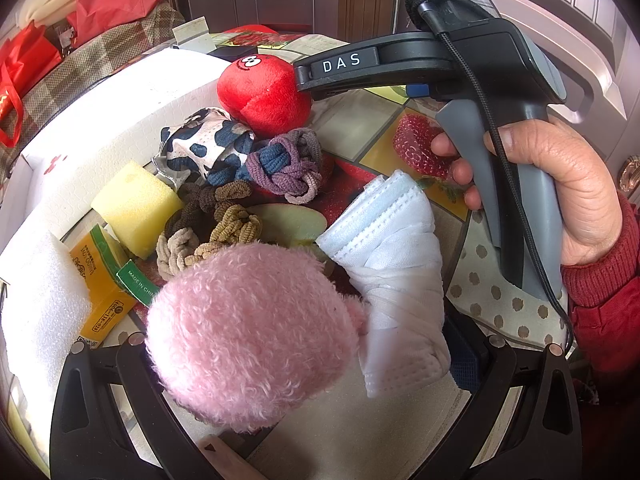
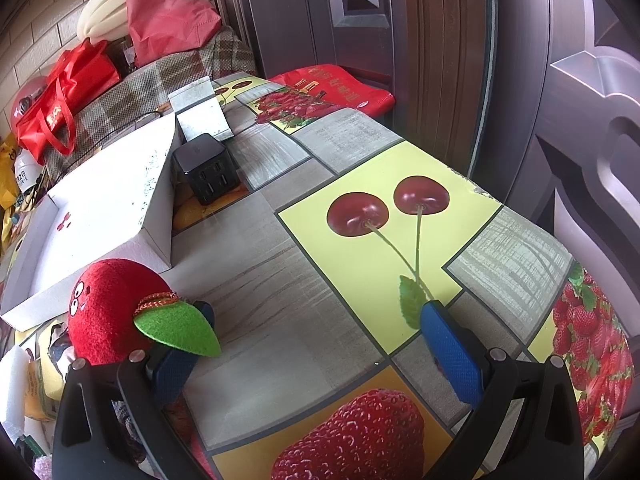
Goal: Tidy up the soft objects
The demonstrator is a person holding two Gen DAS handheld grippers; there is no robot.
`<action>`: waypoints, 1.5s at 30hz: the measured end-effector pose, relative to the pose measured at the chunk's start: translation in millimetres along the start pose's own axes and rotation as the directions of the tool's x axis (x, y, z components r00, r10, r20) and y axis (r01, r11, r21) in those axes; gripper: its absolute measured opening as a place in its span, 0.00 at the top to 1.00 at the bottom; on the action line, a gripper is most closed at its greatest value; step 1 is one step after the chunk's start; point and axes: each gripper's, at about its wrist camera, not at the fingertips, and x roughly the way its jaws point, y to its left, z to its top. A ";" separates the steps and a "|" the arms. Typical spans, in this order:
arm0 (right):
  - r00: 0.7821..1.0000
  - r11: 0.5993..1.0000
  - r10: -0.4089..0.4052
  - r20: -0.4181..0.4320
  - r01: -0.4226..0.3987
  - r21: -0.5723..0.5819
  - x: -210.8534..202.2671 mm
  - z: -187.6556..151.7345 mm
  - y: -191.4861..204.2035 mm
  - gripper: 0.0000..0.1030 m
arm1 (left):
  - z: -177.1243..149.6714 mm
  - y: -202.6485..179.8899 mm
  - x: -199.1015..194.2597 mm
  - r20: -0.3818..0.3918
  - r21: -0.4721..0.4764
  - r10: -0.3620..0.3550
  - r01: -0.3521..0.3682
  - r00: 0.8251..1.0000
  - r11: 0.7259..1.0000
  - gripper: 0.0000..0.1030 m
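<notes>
In the left wrist view a fluffy pink plush (image 1: 252,332) fills the space between my left gripper's fingers, with a bandage-wrapped face mask (image 1: 396,264) beside it on the right; the fingertips are hidden. Beyond lie brown and purple hair ties (image 1: 224,216), a cow-print cloth (image 1: 200,148), a yellow sponge (image 1: 136,208) and a red plush apple (image 1: 262,92). My right gripper (image 2: 316,344) is open and empty over the tablecloth, its left finger (image 2: 180,360) beside the red plush apple (image 2: 108,312). The right gripper's body shows in the left wrist view (image 1: 460,68).
A white foam box (image 2: 104,216) stands left of the pile. A black cube charger (image 2: 206,168) and a metal stand (image 2: 200,108) sit behind it. An orange carton (image 1: 100,280) lies by the sponge. Red bags (image 2: 72,92) lie on a checked sofa. A door stands behind the table (image 2: 360,136).
</notes>
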 end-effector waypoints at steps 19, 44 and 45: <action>1.000 1.000 -0.009 -0.003 0.009 -0.006 1.6 -0.4 1.2 0.00 | 0.0 -0.4 0.1 0.000 0.000 0.000 0.000 1.000 1.000 0.01; 1.000 1.000 -0.004 -0.001 0.004 -0.002 1.4 -0.3 1.3 0.00 | 0.0 -0.6 0.2 0.000 0.000 0.000 0.000 1.000 1.000 0.01; 1.000 1.000 -0.005 -0.001 0.005 -0.002 1.4 -0.3 1.3 0.00 | 0.0 -0.6 0.1 0.000 0.000 0.000 0.000 1.000 1.000 0.01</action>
